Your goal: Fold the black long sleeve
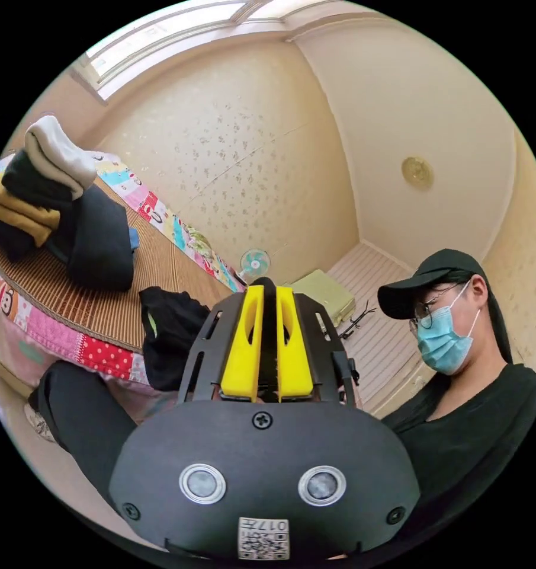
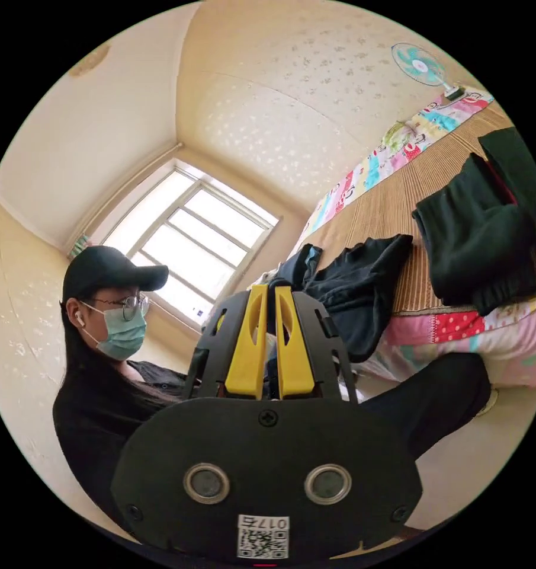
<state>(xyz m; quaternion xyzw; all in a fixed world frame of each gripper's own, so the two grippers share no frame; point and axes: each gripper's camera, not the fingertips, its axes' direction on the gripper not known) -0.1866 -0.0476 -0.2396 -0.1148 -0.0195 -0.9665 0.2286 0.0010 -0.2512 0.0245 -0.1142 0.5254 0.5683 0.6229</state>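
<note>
A crumpled black long sleeve (image 1: 168, 335) lies at the edge of the bed's woven mat (image 1: 108, 308) and hangs over the side. In the right gripper view the same black garment (image 2: 356, 281) sits bunched on the mat (image 2: 380, 207). My left gripper (image 1: 266, 291) is held up in the air off the bed, its yellow jaws together with nothing between them. My right gripper (image 2: 269, 290) is raised as well, jaws together and empty, a little short of the black garment.
A stack of folded clothes (image 1: 42, 184) stands on the far part of the mat, and a folded dark garment (image 2: 475, 243) lies near the bed edge. A person in a black top (image 1: 475, 427) sits beside the bed, knee (image 1: 78, 409) raised. A fan (image 1: 254, 262) and a green case (image 1: 324, 293) stand by the wall.
</note>
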